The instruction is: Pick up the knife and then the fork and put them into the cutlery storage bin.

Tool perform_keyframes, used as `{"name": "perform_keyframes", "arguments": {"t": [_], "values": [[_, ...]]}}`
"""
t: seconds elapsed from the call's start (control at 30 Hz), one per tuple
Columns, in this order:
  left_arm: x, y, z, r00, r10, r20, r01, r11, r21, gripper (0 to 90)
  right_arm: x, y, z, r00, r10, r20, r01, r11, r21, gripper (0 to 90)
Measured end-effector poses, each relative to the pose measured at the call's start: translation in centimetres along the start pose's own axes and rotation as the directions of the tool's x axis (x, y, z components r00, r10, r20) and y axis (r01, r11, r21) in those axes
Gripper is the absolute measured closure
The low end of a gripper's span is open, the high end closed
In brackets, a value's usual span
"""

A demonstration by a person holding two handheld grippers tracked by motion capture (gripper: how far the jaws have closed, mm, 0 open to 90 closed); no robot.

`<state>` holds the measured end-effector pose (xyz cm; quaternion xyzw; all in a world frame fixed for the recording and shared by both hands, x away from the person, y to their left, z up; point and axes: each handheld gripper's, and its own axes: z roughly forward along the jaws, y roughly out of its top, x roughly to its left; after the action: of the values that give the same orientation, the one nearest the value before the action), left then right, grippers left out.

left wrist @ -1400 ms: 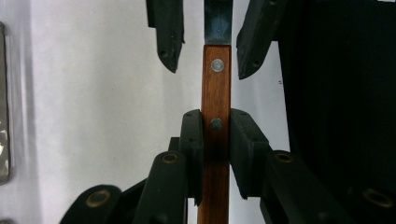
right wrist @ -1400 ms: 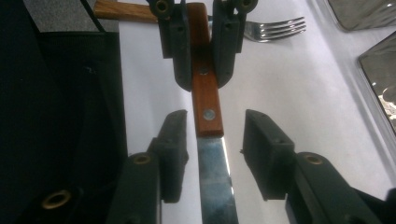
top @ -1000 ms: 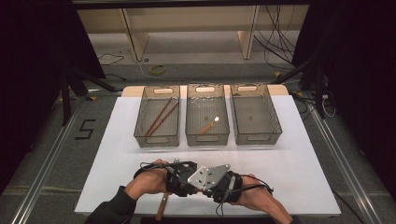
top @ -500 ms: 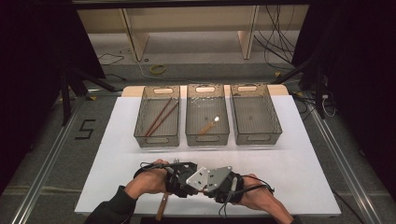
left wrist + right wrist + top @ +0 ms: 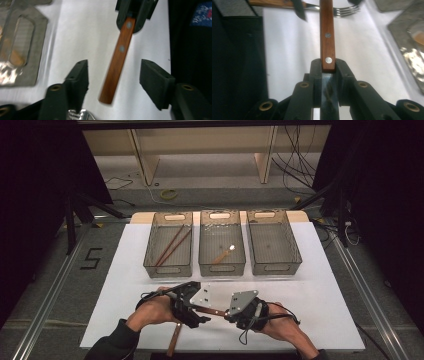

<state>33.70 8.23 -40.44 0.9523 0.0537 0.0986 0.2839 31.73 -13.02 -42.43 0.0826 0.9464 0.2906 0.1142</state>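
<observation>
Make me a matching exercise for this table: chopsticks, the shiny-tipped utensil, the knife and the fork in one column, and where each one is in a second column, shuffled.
Things:
1. chopsticks
2. shiny-tipped utensil
3. knife
4. fork

Places:
A. lying on the white table
B. in the left bin
C. held by the right gripper
D. in the middle bin

Pairs: 1-B, 2-D, 3-C, 4-A.

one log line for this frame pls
left gripper: jaws just opened, clear of wood-handled knife | right gripper: shut on the blade end | wood-handled fork: on white table
</observation>
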Motion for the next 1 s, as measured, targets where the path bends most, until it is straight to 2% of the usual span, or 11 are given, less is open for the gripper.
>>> {"name": "perform_keyframes", "arguments": {"t": [0.07, 0.13, 0.2, 0.27, 0.4, 0.47, 0.53, 0.77, 0.87, 0.93, 1.0], "values": [[0.4, -0.8, -0.2, 0.9965, -0.081, -0.019, 0.081, 0.9967, -0.002, 34.2, -0.5, -0.3, -0.3, 0.9996, 0.02, 0.02, -0.02, 1.0, -0.002, 78.5], [0.9, -1.8, -0.3, 0.9839, -0.171, -0.052, 0.172, 0.9851, 0.01, 31.6, -1.1, -0.6, -0.6, 0.9979, 0.048, 0.044, -0.048, 0.999, -0.007, 78.5], [1.2, -2.8, -0.5, 0.9635, -0.255, -0.08, 0.257, 0.9663, 0.012, 30.5, -1.7, -1.0, -1.0, 0.9952, 0.071, 0.068, -0.07, 0.997, -0.01, 78.5], [1.5, -3.7, -0.6, 0.9374, -0.334, -0.097, 0.336, 0.9418, 0.004, 29.3, -2.4, -1.4, -1.4, 0.9917, 0.094, 0.088, -0.092, 0.996, -0.02, 78.5], [1.9, -5.1, -0.5, 0.8906, -0.437, -0.127, 0.439, 0.8985, -0.011, 26.9, -3.8, -2.1, -2.3, 0.9776, 0.154, 0.143, -0.149, 0.988, -0.044, 78.5], [2.0, -5.6, -0.5, 0.8737, -0.468, -0.135, 0.469, 0.883, -0.025, 25.9, -4.6, -2.4, -2.8, 0.9688, 0.183, 0.167, -0.176, 0.983, -0.057, 78.5], [1.9, -6.0, -0.4, 0.8652, -0.482, -0.14, 0.482, 0.8755, -0.032, 24.2, -5.4, -2.8, -3.4, 0.9601, 0.207, 0.188, -0.198, 0.978, -0.065, 78.5], [1.8, -7.0, -0.1, 0.8388, -0.519, -0.164, 0.516, 0.854, -0.062, 20.6, -8.2, -3.6, -5.0, 0.9158, 0.3, 0.267, -0.284, 0.954, -0.1, 78.5], [1.7, -7.5, 0.1, 0.8299, -0.53, -0.174, 0.529, 0.8468, -0.057, 19.6, -9.6, -3.9, -5.4, 0.8975, 0.328, 0.294, -0.311, 0.945, -0.104, 78.5], [1.6, -7.9, 0.2, 0.8291, -0.531, -0.176, 0.531, 0.846, -0.051, 19.2, -10.5, -4.0, -5.6, 0.8833, 0.347, 0.315, -0.332, 0.938, -0.104, 78.5], [1.5, -8.2, 0.3, 0.8215, -0.541, -0.18, 0.541, 0.8393, -0.055, 19.1, -11.5, -4.2, -5.8, 0.8679, 0.37, 0.331, -0.355, 0.929, -0.109, 78.5]]}}
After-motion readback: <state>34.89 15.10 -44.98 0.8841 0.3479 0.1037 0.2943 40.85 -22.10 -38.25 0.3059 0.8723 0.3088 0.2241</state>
